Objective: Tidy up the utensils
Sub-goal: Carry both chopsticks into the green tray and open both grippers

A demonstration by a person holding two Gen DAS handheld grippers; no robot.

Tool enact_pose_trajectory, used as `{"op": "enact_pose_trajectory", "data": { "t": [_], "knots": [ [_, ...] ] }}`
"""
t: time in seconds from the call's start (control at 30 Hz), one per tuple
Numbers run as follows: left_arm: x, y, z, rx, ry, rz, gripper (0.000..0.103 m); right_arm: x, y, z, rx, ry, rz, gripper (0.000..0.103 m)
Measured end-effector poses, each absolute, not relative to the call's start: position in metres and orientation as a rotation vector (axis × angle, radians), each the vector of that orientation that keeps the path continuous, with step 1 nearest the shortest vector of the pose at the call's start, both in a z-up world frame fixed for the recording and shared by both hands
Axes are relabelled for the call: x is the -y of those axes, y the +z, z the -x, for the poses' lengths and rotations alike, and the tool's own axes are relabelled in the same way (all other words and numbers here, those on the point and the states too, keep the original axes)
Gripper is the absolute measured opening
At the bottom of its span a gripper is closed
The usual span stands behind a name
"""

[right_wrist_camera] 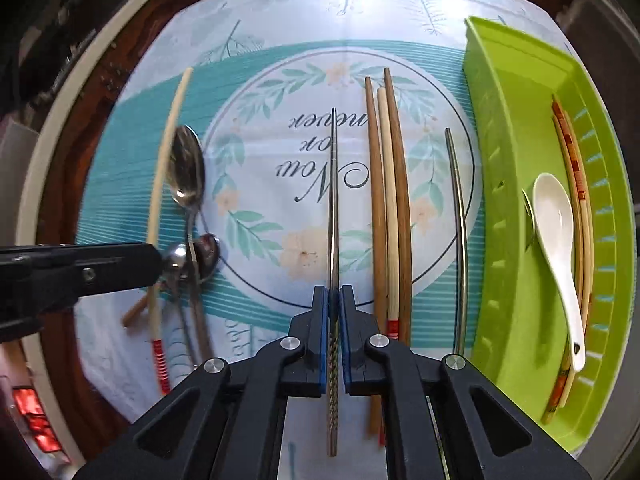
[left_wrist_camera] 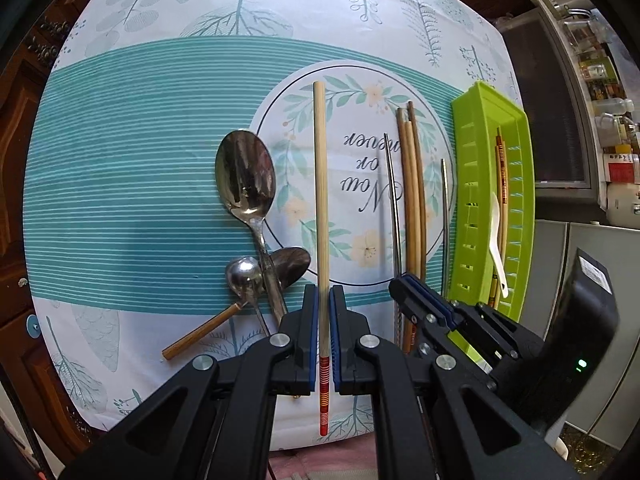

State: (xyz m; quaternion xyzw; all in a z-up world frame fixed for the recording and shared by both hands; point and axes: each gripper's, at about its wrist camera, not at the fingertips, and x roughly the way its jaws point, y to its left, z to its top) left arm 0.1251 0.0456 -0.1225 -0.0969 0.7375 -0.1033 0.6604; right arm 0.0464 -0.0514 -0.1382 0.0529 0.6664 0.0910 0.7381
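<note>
Bamboo chopstick [left_wrist_camera: 321, 208] is sitting clamped in left gripper [left_wrist_camera: 324, 300], centre frame. Only the right wrist view is showing right gripper [right_wrist_camera: 334, 300] pinching a metal chopstick [right_wrist_camera: 334, 216], with green tray's [right_wrist_camera: 508, 128] white spoon [right_wrist_camera: 554, 216] fully visible at right.

The tablecloth [right_wrist_camera: 280, 20] carried script words inside its flower ring, seen upside down: "Now or never". Labels on the shelf bottles were too small to read.

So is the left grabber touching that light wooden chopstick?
Touching. In the left wrist view the left gripper has its blue pads pressed against both sides of the bamboo chopstick, with no gap showing.
</note>
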Motion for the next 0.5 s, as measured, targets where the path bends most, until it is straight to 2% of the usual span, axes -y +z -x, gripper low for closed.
{"op": "enact_pose_trajectory", "data": {
  "t": [0.27,0.5],
  "knots": [
    [-0.004,-0.099,-0.129,-1.645,-0.31,0.199,0.003,0.086,-0.085,-0.026,-1.391,0.234,-0.243,0.004],
    [0.069,-0.079,-0.134,-1.619,-0.429,0.163,0.003,0.154,-0.042,-0.003,-1.317,0.146,-0.286,0.004]
  ]
}}
